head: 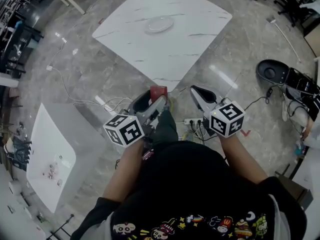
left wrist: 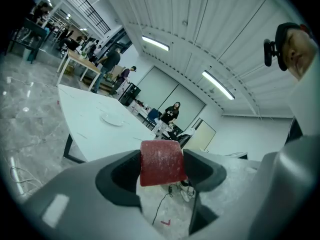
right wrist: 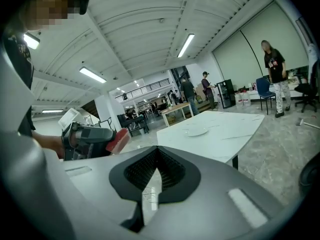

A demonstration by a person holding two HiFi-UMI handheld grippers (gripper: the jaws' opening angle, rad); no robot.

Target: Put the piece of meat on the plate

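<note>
The piece of meat [head: 158, 92] is a red block clamped in the tips of my left gripper [head: 156, 100], held in the air in front of the person's body. In the left gripper view the meat [left wrist: 160, 162] fills the gap between the two dark jaws. The white plate [head: 159, 24] lies on a white marble table [head: 200, 19] some way ahead, well apart from both grippers, and it shows small as the plate [left wrist: 112, 119]. My right gripper [head: 196, 90] hangs beside the left one, shut with nothing in it. Its own view shows the closed right gripper [right wrist: 152, 184], the meat [right wrist: 119, 140] and the plate [right wrist: 195, 131].
A second white table [head: 50, 154] with small items stands at the lower left. Cables and a power strip [head: 192, 121] lie on the grey floor under the grippers. A black device [head: 272, 71] sits at the right. Several people stand in the background.
</note>
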